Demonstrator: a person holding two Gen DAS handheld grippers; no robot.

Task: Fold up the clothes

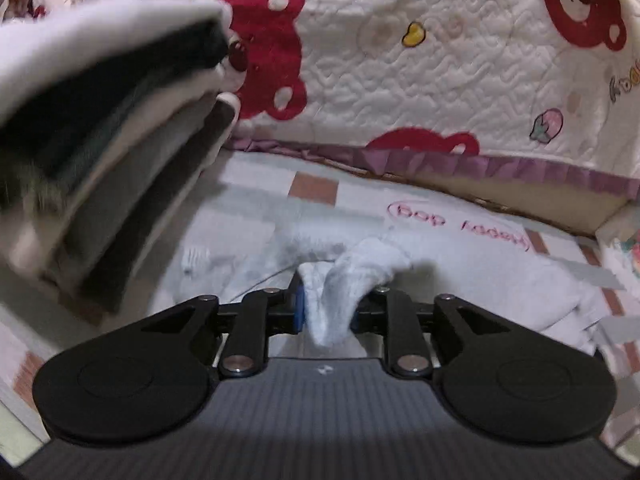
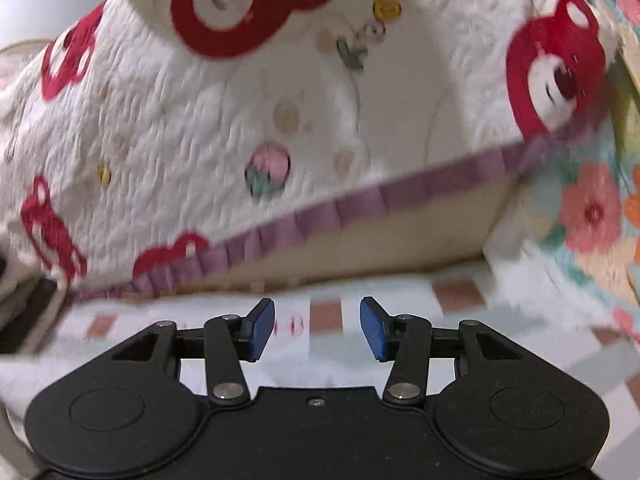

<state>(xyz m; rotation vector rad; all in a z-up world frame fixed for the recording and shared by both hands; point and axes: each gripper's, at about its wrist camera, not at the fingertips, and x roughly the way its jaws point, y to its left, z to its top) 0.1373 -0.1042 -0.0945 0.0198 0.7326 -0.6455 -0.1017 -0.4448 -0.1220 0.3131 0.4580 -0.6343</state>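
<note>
Fluffy white cloth (image 1: 352,280), bunched, runs lengthwise away from you, pinched in your left gripper (image 1: 326,310); your right gripper (image 2: 318,330) gapes wide, holding nothing.

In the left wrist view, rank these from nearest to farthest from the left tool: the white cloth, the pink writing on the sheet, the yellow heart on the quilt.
1. white cloth, between the left tool's jaws.
2. pink writing, on the sheet beyond, slightly right.
3. yellow heart, high on the quilt behind.
</note>
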